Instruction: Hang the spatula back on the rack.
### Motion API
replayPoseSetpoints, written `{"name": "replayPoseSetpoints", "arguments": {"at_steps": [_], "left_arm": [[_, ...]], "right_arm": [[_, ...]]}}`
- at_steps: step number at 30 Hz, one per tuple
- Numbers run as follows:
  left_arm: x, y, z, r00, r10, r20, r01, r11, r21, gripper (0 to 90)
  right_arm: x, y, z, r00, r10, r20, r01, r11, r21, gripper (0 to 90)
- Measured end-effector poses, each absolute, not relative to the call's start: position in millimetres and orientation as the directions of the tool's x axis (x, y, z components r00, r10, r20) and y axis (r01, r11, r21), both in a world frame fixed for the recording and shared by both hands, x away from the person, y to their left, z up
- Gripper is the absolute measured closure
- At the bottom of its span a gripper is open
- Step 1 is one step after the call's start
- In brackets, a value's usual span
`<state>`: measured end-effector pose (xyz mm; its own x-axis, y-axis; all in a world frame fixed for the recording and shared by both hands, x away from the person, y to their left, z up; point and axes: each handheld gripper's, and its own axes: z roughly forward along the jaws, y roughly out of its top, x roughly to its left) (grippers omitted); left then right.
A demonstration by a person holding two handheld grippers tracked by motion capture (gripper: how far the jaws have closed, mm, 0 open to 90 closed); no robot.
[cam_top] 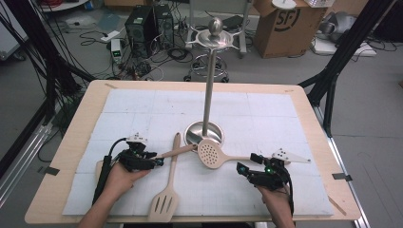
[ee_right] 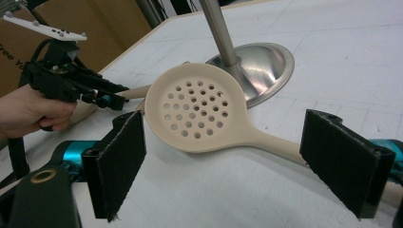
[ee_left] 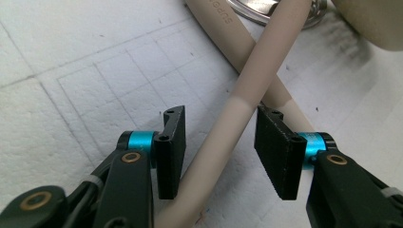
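Landmark: the steel stand, seen upright on the white mat that covers the desk.
Left gripper: jaws held apart, one on each side of a beige handle, with a gap seen on both sides.
Handle between the jaws: that of a utensil running from the left gripper up to the stand's base; its far end cannot be made out.
Slotted turner: laid crossing under that handle, blade toward the desk's near edge, away from the stand.
Writing: embossed letters are seen on the turner's handle but cannot be read with certainty.
Skimmer: perforated head laid against the stand's base.
Right gripper: jaws wide apart, astride the skimmer's handle.
Cardboard box: behind the stand on the floor, marked "SF".
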<state>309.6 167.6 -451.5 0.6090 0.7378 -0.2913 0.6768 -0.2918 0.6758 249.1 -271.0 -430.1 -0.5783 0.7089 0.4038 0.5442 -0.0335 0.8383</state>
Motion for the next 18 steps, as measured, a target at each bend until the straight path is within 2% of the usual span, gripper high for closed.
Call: {"name": "replayPoseSetpoints", "arguments": {"at_steps": [4,9,14,16,17,18], "left_arm": [[310,167,-451,0.611,0.735,-0.295,0.678,-0.294,0.673,55.5],[312,155,-445,0.642,0.727,-0.243,0.672,-0.38,0.636,59.2],[314,155,-446,0.649,0.716,-0.258,0.674,-0.383,0.632,62.5],[315,157,-446,0.651,0.71,-0.268,0.675,-0.381,0.631,68.4],[316,158,-446,0.654,0.705,-0.275,0.677,-0.383,0.629,68.4],[315,159,-446,0.656,0.698,-0.286,0.679,-0.381,0.627,73.0]], "right_arm": [[249,-271,-430,-0.578,0.71,0.402,0.544,-0.031,0.838,14.7],[250,-272,-431,-0.576,0.704,0.415,0.55,-0.042,0.834,14.7],[249,-274,-431,-0.57,0.707,0.418,0.551,-0.048,0.833,14.7],[250,-275,-431,-0.572,0.708,0.415,0.548,-0.047,0.835,14.7],[250,-275,-431,-0.572,0.708,0.415,0.548,-0.047,0.835,14.7],[249,-275,-431,-0.57,0.708,0.417,0.549,-0.049,0.834,14.7]]}}
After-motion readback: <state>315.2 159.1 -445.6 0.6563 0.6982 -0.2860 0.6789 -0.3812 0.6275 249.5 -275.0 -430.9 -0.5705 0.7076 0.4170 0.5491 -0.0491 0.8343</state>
